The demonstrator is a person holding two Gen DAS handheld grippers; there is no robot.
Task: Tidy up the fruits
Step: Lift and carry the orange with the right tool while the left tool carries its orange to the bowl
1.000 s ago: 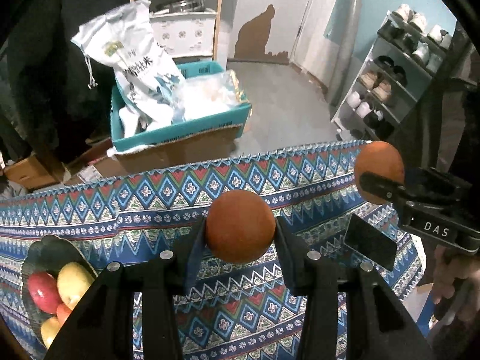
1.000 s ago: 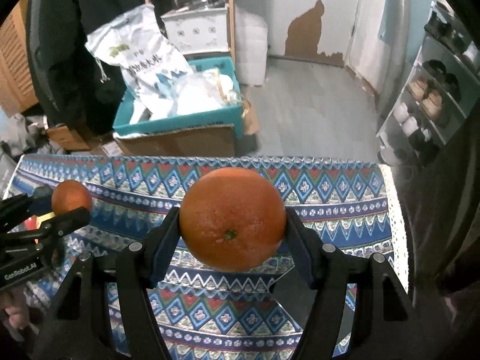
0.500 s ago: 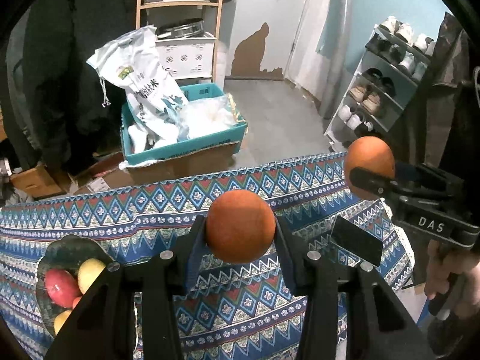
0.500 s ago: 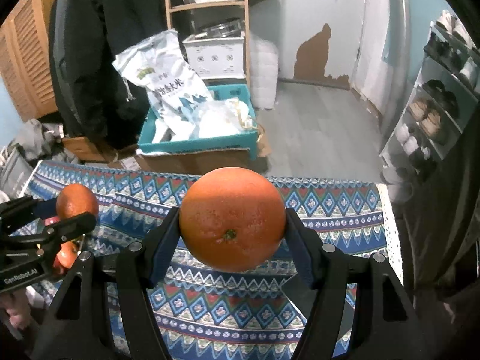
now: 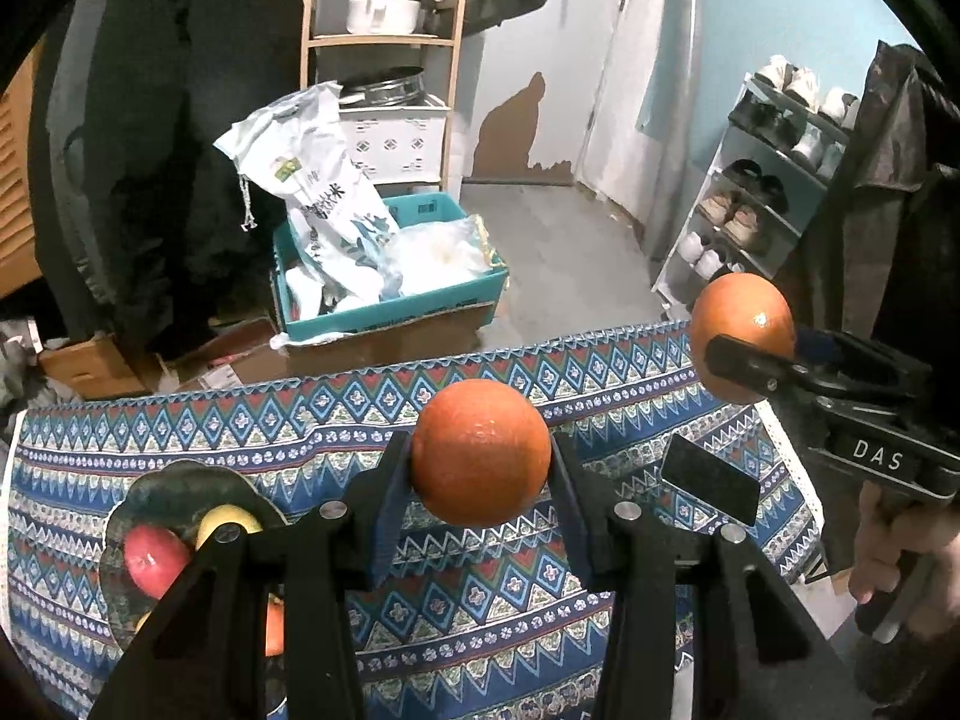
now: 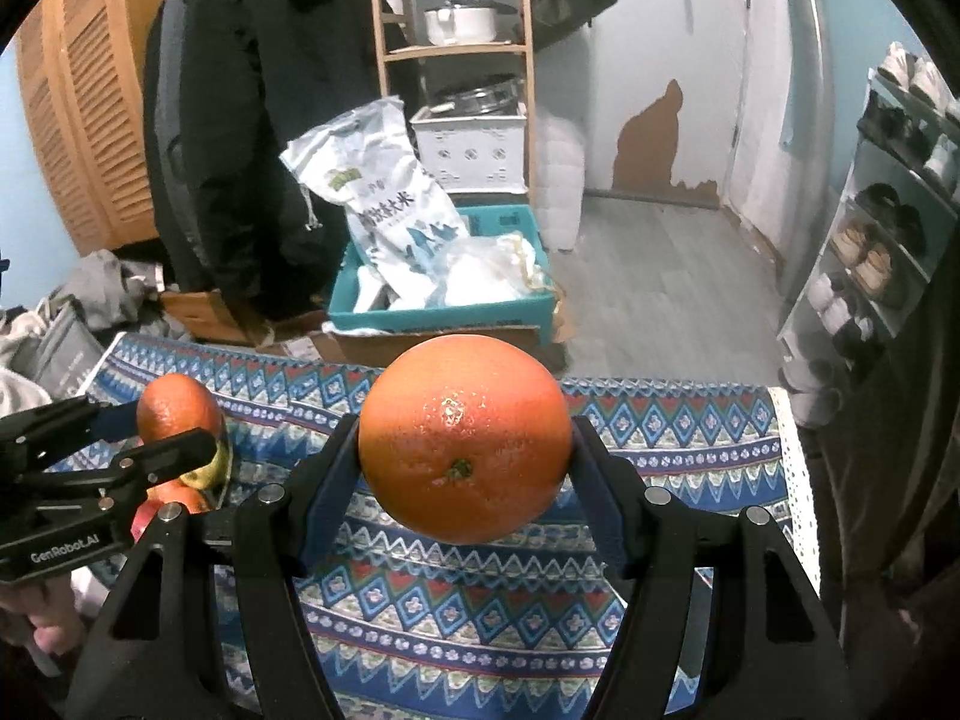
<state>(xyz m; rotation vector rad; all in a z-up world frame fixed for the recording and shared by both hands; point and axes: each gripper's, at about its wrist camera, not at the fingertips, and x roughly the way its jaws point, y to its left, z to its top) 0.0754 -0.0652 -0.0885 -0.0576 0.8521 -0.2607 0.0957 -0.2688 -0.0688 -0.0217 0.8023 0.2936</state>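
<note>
small orange (image 5: 480, 450) clamped in left hand-held gripper (image 5: 480, 480), above patterned tablecloth (image 5: 600, 396)

Black left tool (image 5: 480, 480) with silver screws; right tool (image 6: 465, 480) matches.

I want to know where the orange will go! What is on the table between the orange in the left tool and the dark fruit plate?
Only bare patterned tablecloth lies between the orange and the plate, in the left wrist view.

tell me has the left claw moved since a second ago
Yes. The left claw, shut on its orange, has risen: the patterned tablecloth and fruit plate now sit lower and show more.
</note>
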